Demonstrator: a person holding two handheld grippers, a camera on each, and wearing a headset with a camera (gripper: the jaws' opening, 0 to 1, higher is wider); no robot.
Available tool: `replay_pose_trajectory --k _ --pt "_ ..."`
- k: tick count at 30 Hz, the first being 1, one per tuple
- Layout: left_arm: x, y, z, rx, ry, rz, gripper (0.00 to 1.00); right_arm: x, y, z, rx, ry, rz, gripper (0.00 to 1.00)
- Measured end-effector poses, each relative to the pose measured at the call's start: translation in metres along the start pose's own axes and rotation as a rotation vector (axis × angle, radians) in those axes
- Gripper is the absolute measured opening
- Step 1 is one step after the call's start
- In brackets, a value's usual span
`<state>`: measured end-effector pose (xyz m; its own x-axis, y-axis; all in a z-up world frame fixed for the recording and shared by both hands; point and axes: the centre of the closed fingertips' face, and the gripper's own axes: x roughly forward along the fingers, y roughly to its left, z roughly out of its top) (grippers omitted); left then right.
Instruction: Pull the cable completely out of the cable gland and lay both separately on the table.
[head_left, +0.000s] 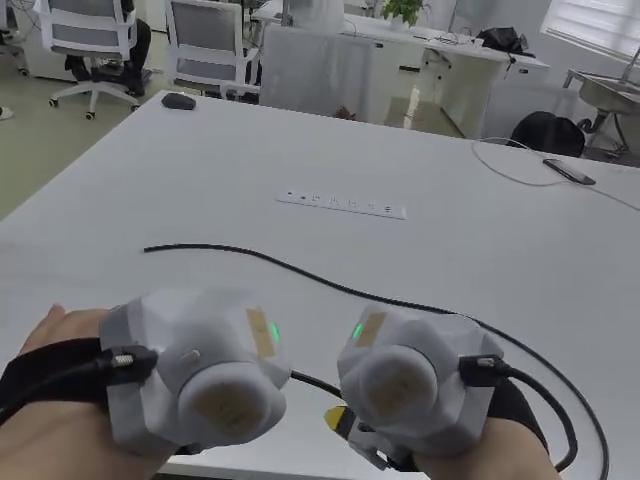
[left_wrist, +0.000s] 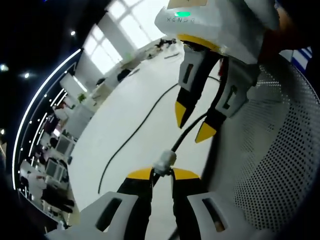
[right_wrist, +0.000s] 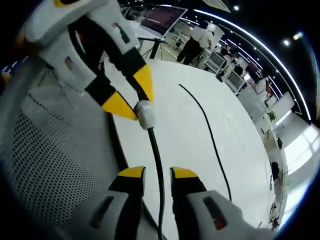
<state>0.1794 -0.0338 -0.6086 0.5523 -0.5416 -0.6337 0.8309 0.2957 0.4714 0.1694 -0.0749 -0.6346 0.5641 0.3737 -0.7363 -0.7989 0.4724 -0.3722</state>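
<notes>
The white cable gland (left_wrist: 164, 161) is pinched at the tips of my left gripper (left_wrist: 164, 173), which is shut on it. A thin black cable (left_wrist: 131, 134) leaves the gland and runs out over the white table (head_left: 250, 170). My right gripper (right_wrist: 157, 172) faces the left gripper (right_wrist: 131, 95) at close range and is open, with the cable (right_wrist: 156, 150) passing loosely between its jaws just behind the gland (right_wrist: 145, 115). In the head view both grippers sit side by side at the table's near edge, and the cable (head_left: 400, 300) sweeps across the tabletop.
A white power strip (head_left: 342, 205) lies mid-table. A dark mouse (head_left: 178, 100) sits at the far left edge and a phone (head_left: 568, 171) at the far right. Office chairs (head_left: 205, 45) stand beyond. A white perforated mesh surface (left_wrist: 280, 150) is close beside the grippers.
</notes>
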Motion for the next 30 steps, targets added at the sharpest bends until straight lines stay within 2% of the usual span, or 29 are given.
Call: replay_pose_trajectory --k 2,4,6,8,12,13,14,15,16,18,19,20,21,22,23,24,26,28,30 --pt "0.000 -0.003 0.004 0.017 -0.016 -0.010 0.15 -0.002 0.003 0.011 -0.034 -0.051 0.006 0.19" --pt "0.001 -0.006 0.007 0.048 -0.019 -0.018 0.15 -0.005 0.004 0.020 -0.036 -0.100 0.009 0.17" --pt "0.000 -0.008 0.009 0.078 -0.024 -0.014 0.15 -0.008 0.003 0.024 -0.046 -0.120 0.003 0.12" --pt "0.000 -0.008 0.009 0.079 -0.028 -0.016 0.15 -0.008 0.004 0.024 -0.062 -0.120 0.004 0.05" --pt "0.001 -0.009 0.007 0.049 -0.027 -0.030 0.15 -0.004 0.005 0.020 -0.042 -0.104 0.003 0.05" --pt "0.001 -0.007 0.005 0.045 -0.020 -0.021 0.15 -0.003 0.002 0.012 -0.022 -0.056 -0.012 0.05" --pt "0.000 -0.004 0.003 0.050 -0.012 -0.008 0.15 -0.002 -0.002 -0.002 -0.026 0.014 -0.025 0.05" --pt "0.000 -0.004 0.002 0.022 -0.015 -0.018 0.15 -0.001 -0.002 -0.009 -0.016 0.042 -0.017 0.05" --pt "0.001 -0.004 0.003 0.007 -0.020 -0.025 0.15 0.000 -0.002 -0.011 0.023 0.038 -0.007 0.05" --pt "0.001 -0.004 0.005 0.020 -0.021 -0.019 0.15 -0.001 -0.005 -0.008 0.042 0.020 -0.008 0.05" --pt "0.001 -0.004 0.004 0.030 -0.018 -0.016 0.15 0.000 -0.005 -0.009 0.035 0.030 -0.012 0.07" --pt "0.001 -0.005 0.003 0.033 -0.015 -0.018 0.15 0.001 -0.004 -0.011 0.021 0.048 -0.011 0.13" --pt "0.001 -0.005 0.004 0.031 -0.017 -0.019 0.15 0.002 0.000 -0.008 0.011 0.038 -0.003 0.20" --pt "0.000 -0.005 0.005 0.030 -0.022 -0.020 0.15 0.002 0.004 0.001 -0.008 -0.002 0.017 0.25" --pt "0.000 -0.005 0.005 0.030 -0.024 -0.020 0.15 0.000 0.006 0.014 -0.031 -0.066 0.019 0.26" --pt "0.000 -0.005 0.006 0.035 -0.027 -0.020 0.15 -0.002 0.007 0.018 -0.051 -0.078 0.020 0.23" --pt "0.000 -0.005 0.005 0.038 -0.025 -0.022 0.15 -0.002 0.011 0.017 -0.078 -0.072 0.036 0.14" --pt "0.000 -0.006 0.006 0.044 -0.028 -0.023 0.15 -0.001 0.011 0.014 -0.072 -0.059 0.034 0.14" --pt "0.001 -0.007 0.004 0.048 -0.019 -0.023 0.15 -0.002 0.006 0.013 -0.070 -0.063 0.014 0.05"
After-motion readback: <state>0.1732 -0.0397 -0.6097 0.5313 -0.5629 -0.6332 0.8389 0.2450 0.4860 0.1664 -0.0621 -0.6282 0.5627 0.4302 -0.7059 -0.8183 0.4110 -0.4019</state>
